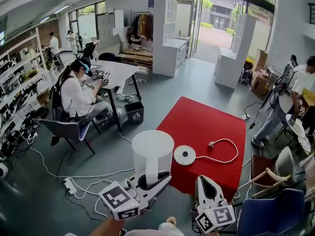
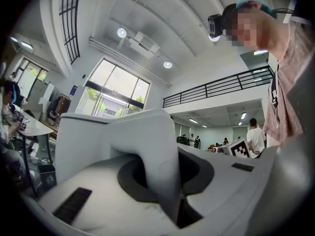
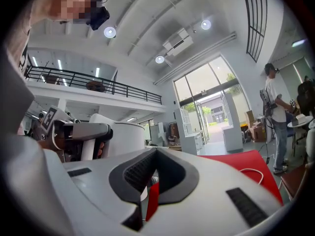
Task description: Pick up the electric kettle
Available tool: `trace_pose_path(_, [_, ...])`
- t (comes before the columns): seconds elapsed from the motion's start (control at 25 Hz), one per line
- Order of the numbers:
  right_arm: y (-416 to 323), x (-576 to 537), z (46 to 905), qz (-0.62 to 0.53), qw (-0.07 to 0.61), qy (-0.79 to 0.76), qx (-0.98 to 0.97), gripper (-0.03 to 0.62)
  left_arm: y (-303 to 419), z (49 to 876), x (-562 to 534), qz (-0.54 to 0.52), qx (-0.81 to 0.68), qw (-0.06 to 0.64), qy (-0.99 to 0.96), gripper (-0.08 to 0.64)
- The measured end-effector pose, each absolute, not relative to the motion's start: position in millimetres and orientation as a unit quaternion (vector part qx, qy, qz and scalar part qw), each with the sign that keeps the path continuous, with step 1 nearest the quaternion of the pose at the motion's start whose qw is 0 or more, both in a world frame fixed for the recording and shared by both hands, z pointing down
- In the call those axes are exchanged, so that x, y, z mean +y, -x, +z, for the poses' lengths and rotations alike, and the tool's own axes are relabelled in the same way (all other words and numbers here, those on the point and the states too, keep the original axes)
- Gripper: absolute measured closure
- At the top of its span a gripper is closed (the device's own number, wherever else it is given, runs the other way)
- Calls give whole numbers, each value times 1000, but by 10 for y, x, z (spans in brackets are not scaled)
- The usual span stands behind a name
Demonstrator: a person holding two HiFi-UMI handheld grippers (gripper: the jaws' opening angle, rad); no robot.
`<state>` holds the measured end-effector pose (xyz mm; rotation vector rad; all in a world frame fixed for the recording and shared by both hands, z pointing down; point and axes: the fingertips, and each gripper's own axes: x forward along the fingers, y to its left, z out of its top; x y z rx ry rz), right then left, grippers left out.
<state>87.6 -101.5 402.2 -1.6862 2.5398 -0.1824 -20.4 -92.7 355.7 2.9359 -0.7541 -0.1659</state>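
Because the white electric kettle is gripped by its handle and sits well apart from its round base, the pick-up looks mostly done. The left tongs are closed on that handle. In the left gripper view the handle runs straight down between the 2 dark pads, which press on it from both sides, and the kettle's pale body fills the space just beyond them. The kettle stands upright in the head view, over the grey floor just beside the near left edge of the red carpet. Its underside is hidden behind the tongs, so whether it is clear of the floor cannot be seen directly, though it appears to be carried in the air rather than resting. The base lies flat on the carpet to the kettle's right, with its white cord looping away across the red. The right tongs hang near the kettle on its right without touching it. In the right gripper view their jaws are drawn together to a thin slit with nothing in it, and only the carpet shows through. What seems to be left is to keep the kettle level and steady in the 1 grip, since no place to set it down is named. Farther off, a seated person works at a white counter, well away from all this.
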Motion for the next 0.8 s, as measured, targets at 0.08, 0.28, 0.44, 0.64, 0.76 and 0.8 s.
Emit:
trace_pose_path(0.08, [-791, -816, 4029, -58, 41, 557, 828, 574, 314, 3575, -799, -56, -247, 48, -966, 509])
trace_pose_path(0.28, [-598, -325, 3991, -55, 36, 569, 819, 574, 497, 3598, -445, -51, -240, 36, -969, 515])
trace_pose_path(0.44, [-417, -39, 3940, -55, 27, 570, 819, 574, 648, 3587, -195, -56, -231, 51, -970, 517])
trace_pose_path(0.64, [-352, 171, 3867, -50, 25, 562, 825, 574, 662, 3626, 51, -58, -232, 62, -969, 517])
trace_pose_path(0.76, [-363, 258, 3884, -49, 25, 559, 828, 574, 639, 3684, 149, -58, -234, 67, -968, 517])
trace_pose_path(0.8, [-374, 276, 3885, -48, 25, 558, 828, 574, 631, 3697, 171, -58, -236, 68, -968, 517])
